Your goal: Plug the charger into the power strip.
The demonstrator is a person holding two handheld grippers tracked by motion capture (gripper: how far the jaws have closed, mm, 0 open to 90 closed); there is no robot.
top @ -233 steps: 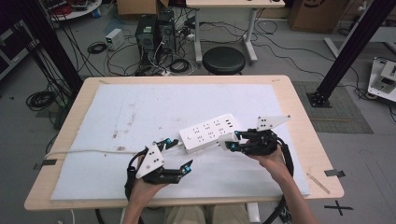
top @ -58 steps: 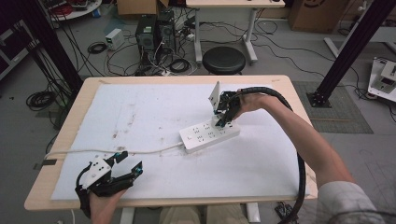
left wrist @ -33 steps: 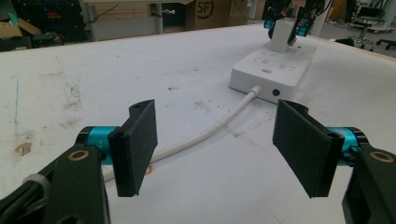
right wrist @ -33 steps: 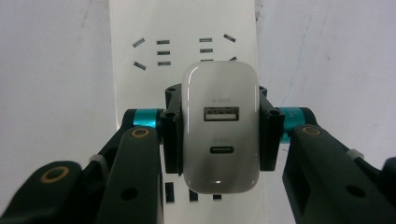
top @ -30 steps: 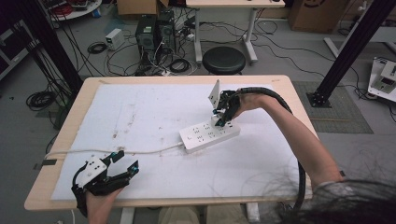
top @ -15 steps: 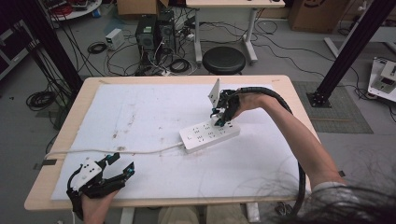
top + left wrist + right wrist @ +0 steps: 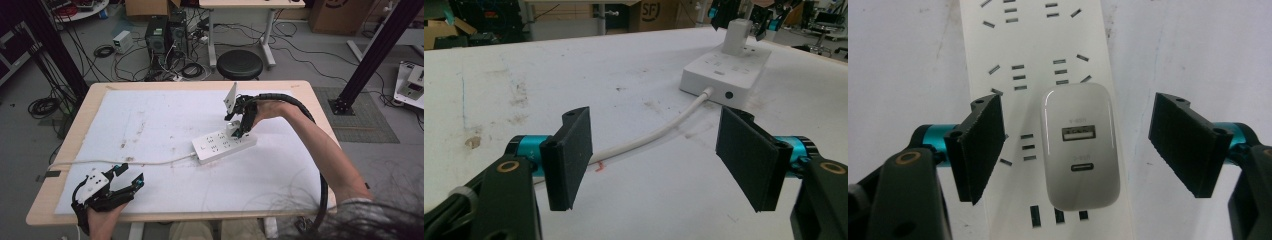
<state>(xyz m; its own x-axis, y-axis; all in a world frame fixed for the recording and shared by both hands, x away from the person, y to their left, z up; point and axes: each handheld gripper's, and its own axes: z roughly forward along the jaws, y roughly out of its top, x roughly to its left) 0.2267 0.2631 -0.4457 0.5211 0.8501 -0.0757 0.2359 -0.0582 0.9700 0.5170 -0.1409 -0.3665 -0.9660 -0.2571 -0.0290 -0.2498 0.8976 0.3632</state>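
Right hand-held gripper (image 7: 241, 128) hangs over the far end of the white power strip (image 7: 224, 145), pointing down at it. Its jaws have just been opening and now stand wide apart. In the right gripper view the white charger (image 7: 1080, 145) sits between the two black pads with a clear gap on each side, touched by neither. The charger stands plugged into the strip, its top face towards the camera with two ports visible, one above the other. Rows of socket slots run along the strip past it.

In the high view the power strip lies slightly askew on the white mat, right of the desk's (image 7: 195, 85) centre. Its white cable (image 7: 125, 162) leaves the strip's near-left end and runs left across the mat to the desk's left edge.

Left hand-held gripper (image 7: 128, 176) sits low at the near-left corner of the desk, well apart from the strip, held in the person's hand. Its jaws stand partly apart with nothing between them. The left gripper view looks along them across the mat: the cable passes beyond the gap and joins the strip at its end, and the charger (image 7: 736, 36) stands upright on the strip farther off, with the other gripper's tips either side of it.

The mat shows brownish stains and scuffs left of centre.
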